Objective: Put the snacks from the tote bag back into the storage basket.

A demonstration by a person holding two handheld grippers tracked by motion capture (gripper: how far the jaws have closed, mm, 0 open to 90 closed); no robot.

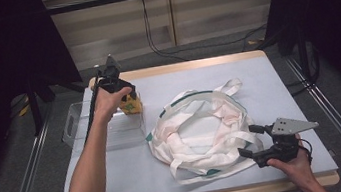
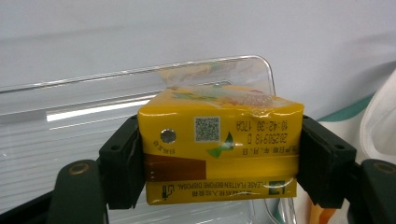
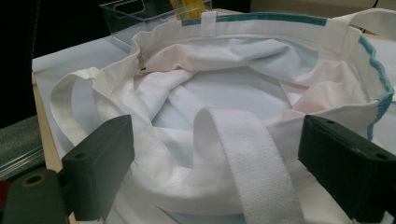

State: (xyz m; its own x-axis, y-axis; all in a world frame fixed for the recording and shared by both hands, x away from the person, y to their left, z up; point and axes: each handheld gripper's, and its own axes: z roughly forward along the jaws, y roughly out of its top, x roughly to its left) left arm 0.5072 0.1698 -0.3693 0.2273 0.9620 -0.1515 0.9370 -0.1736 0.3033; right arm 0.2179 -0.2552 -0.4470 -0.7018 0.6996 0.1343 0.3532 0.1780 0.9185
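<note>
My left gripper [image 1: 126, 96] is shut on a yellow drink carton [image 1: 131, 104], held just above the right end of a clear plastic tray [image 1: 87, 130]. In the left gripper view both black jaws press the short sides of the carton [image 2: 219, 149], whose printed face with a QR code points at the camera, and the tray's rim [image 2: 140, 74] lies behind it. A white tote bag [image 1: 198, 127] with teal trim lies open on the table. My right gripper [image 1: 253, 142] stands open at the bag's near right edge, with a white strap [image 3: 252, 168] and the bag's rim [image 3: 163, 186] between its spread jaws.
The table [image 1: 278, 86] has a pale grey mat over a wooden top. The tray sits at the left edge, overhanging it slightly. Dark curtains stand left and right, and cables run across the floor beyond the far edge.
</note>
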